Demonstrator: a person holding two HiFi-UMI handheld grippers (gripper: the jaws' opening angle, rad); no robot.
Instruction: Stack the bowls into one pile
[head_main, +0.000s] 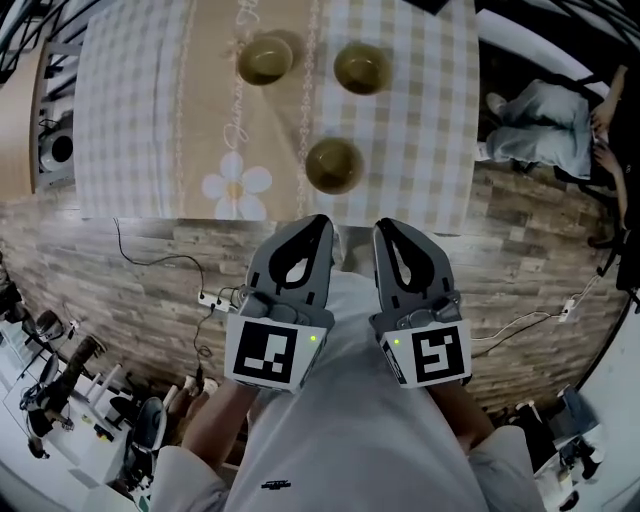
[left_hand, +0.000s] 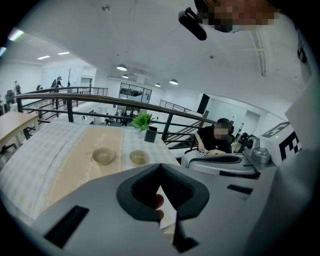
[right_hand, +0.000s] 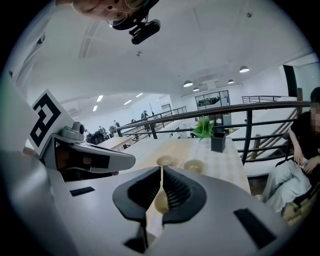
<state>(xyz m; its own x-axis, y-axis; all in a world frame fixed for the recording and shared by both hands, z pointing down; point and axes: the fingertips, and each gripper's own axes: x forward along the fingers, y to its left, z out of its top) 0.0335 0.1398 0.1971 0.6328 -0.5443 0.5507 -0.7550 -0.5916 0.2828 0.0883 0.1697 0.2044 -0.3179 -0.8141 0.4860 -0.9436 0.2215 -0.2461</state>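
The table (head_main: 130, 100) lies ahead. We hold the left gripper (head_main: 318, 226) and right gripper (head_main: 386, 230) side by side short of its edge, jaws closed and empty, presumably ready to reach in. The near bowl (head_main: 333, 165), far-left bowl (head_main: 266, 60) and far-right bowl (head_main: 362, 68) sit apart, unstacked.

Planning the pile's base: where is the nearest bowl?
Head view, centre: the nearest bowl sits near the tablecloth's front edge, just right of the daisy print.

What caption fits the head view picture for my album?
Three olive bowls sit apart on the checked table, the left hand-held gripper and right hand-held gripper both shut near its edge.
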